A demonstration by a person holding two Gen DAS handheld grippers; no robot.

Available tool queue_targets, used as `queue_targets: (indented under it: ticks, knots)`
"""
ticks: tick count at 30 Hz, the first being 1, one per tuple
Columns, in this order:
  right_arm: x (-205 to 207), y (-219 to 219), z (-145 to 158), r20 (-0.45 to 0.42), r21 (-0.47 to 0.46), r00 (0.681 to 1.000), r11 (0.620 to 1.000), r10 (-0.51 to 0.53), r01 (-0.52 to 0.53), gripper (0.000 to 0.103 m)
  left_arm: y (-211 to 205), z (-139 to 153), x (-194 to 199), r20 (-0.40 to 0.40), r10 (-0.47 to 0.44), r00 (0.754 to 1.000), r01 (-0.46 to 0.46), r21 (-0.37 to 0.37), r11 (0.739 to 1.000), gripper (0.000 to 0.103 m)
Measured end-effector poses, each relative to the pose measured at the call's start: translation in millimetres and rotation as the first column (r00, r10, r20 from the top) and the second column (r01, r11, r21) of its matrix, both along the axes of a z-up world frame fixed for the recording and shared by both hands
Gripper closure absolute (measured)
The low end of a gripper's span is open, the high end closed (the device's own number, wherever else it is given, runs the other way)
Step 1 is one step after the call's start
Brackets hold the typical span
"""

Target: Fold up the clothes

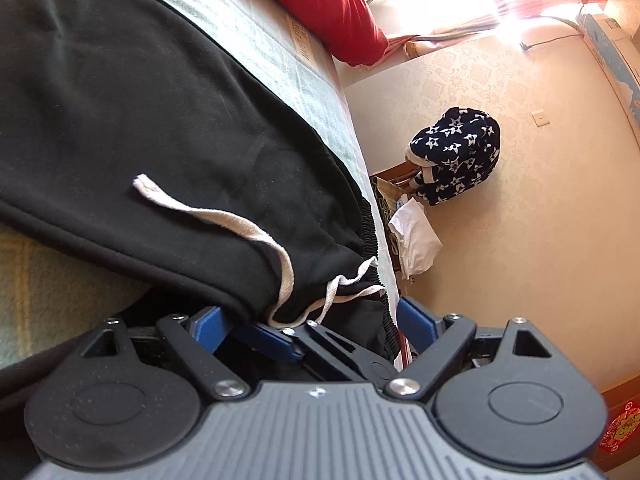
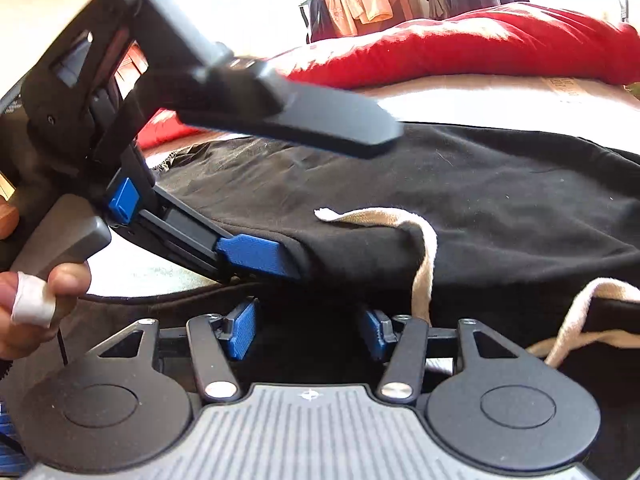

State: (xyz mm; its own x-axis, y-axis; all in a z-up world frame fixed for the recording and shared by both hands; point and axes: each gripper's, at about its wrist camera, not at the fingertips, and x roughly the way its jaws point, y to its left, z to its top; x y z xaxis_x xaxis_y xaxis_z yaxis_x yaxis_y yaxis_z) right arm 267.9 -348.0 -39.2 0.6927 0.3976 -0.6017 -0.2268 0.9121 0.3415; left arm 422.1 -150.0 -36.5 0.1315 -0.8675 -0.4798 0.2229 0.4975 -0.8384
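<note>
Low over black sweatpants (image 2: 480, 200), left gripper (image 2: 256, 254) angled down (fingers (image 2: 252, 254) splayed) — right gripper (image 2: 308, 332) parted.

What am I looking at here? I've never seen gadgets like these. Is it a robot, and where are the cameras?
No robot: a person holds a hand-operated clamp in each hand, and each clamp carries a wide-angle camera looking along its two blue-tipped fingers. One picture comes from the left gripper, the other from the right gripper. The right view also shows the person's hand holding the left tool. On the bed lie black trousers with a pale drawstring; a red quilt lies behind. The left gripper stands wide open at the waistband. Black cloth sits between the right gripper's fingers, but I cannot tell whether it grips.
</note>
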Motion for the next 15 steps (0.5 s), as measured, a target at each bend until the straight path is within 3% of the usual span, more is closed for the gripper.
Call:
queue_targets:
  ticks: [3, 5, 8, 12, 15]
  knots:
    - [-23.0, -13.3, 5.7, -0.003, 0.045, 1.000, 0.999, -0.012, 0.012, 0.041, 21.9, -9.3, -17.3, -0.003, 0.029, 1.000, -0.029, -0.004, 1.000, 0.015]
    - [-37.2, -23.1, 9.0, -0.010, 0.060, 0.999, 0.998, -0.031, 0.031, 0.039, 42.8, -19.2, -26.3, -0.003, 0.113, 0.994, -0.113, 0.049, 0.992, 0.015]
    - [-56.4, -31.8, 10.6, -0.013, 0.048, 0.998, 0.997, -0.056, 0.056, 0.039, 80.7, -29.4, -34.4, 0.024, 0.202, 0.979, -0.203, 0.043, 0.978, 0.016]
    - [-75.9, -46.4, 13.1, -0.025, 0.020, 0.993, 0.993, -0.117, 0.118, 0.039, 119.1, -14.8, -46.1, 0.058, 0.320, 0.946, -0.324, 0.078, 0.943, 0.016]
    - [-89.2, -59.7, 13.0, -0.020, 0.028, 0.988, 0.988, -0.152, 0.152, 0.035, 124.3, -2.0, -58.8, 0.063, 0.298, 0.952, -0.301, 0.027, 0.953, 0.015]
